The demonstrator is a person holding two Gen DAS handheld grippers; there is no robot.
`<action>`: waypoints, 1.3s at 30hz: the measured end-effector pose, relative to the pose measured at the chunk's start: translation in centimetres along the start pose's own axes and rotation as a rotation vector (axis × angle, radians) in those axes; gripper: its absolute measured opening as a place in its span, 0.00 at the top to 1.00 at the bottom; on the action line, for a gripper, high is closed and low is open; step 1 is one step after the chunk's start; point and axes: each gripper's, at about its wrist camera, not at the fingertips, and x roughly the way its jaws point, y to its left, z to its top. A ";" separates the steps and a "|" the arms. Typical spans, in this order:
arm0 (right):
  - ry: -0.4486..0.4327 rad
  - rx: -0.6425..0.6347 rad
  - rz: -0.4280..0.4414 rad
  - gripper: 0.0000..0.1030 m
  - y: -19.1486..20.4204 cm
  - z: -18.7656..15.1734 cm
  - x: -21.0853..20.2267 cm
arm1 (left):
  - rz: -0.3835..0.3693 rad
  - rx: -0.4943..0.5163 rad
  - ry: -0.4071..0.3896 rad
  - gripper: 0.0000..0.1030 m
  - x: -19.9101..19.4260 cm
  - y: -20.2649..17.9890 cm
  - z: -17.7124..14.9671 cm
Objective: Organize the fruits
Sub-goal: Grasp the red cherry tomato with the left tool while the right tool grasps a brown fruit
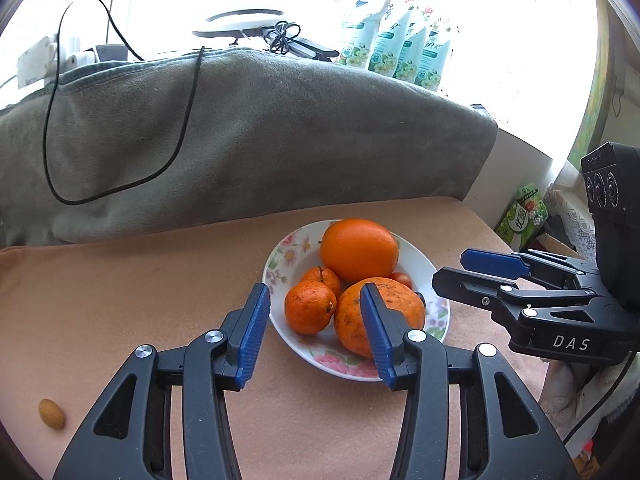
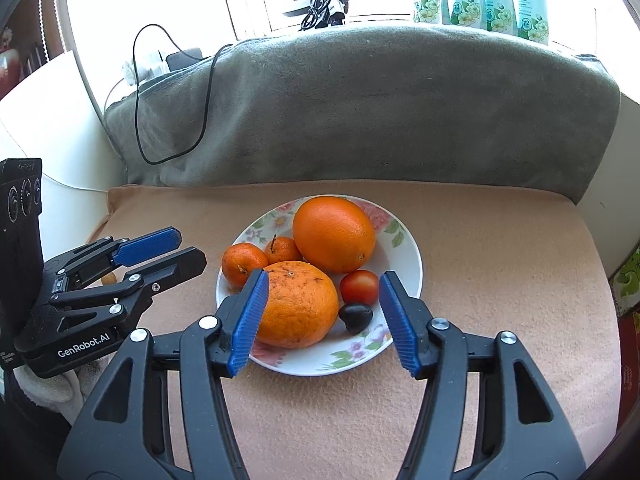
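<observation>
- A white round ceramic plate with a floral rim [image 2: 404, 240] [image 1: 276, 256] sits on a peach-coloured fabric cushion surface [image 2: 480, 248] [image 1: 140, 280], in front of a grey plush blanket [image 2: 360, 112] [image 1: 240, 128].
- On the plate lie a large smooth orange [image 2: 334, 234] [image 1: 358, 250] at the far side, a rough speckled orange [image 2: 298, 310] [image 1: 400, 312] nearer the camera, two small tangerines [image 2: 244, 262] [image 1: 309, 307] touching each other on the left, a small red tomato [image 2: 359, 287] [image 1: 402, 279] and a dark plum-like fruit [image 2: 355, 317] just beside it.
- The left tongs [image 1: 316, 334] are spread, nothing between the blue pads; they hover over the plate's near edge, one tangerine showing in the gap.
- The right tongs [image 2: 324, 320] are also spread and empty, poised above the speckled orange, tomato and dark fruit.
- A small yellowish oval fruit [image 1: 51, 414] lies alone on the cushion, well apart from the plate, to the left.
- A black cable [image 2: 172, 92] [image 1: 120, 120] loops across the blanket.
</observation>
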 end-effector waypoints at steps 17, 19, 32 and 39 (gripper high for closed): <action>0.017 -0.051 0.154 0.42 5.5 -1.4 -0.8 | 0.140 -0.092 -0.026 0.55 -7.2 8.9 -3.6; 0.031 -0.062 0.188 0.42 6.6 -1.7 -0.6 | 0.158 -0.116 -0.020 0.55 -8.4 10.2 -4.9; 0.159 -0.168 0.374 0.42 15.2 -3.5 3.2 | 0.164 -0.197 0.060 0.55 -12.4 12.9 -13.2; 0.245 -0.229 0.436 0.51 19.5 -5.3 5.6 | 0.144 -0.187 0.097 0.56 -11.5 12.9 -14.3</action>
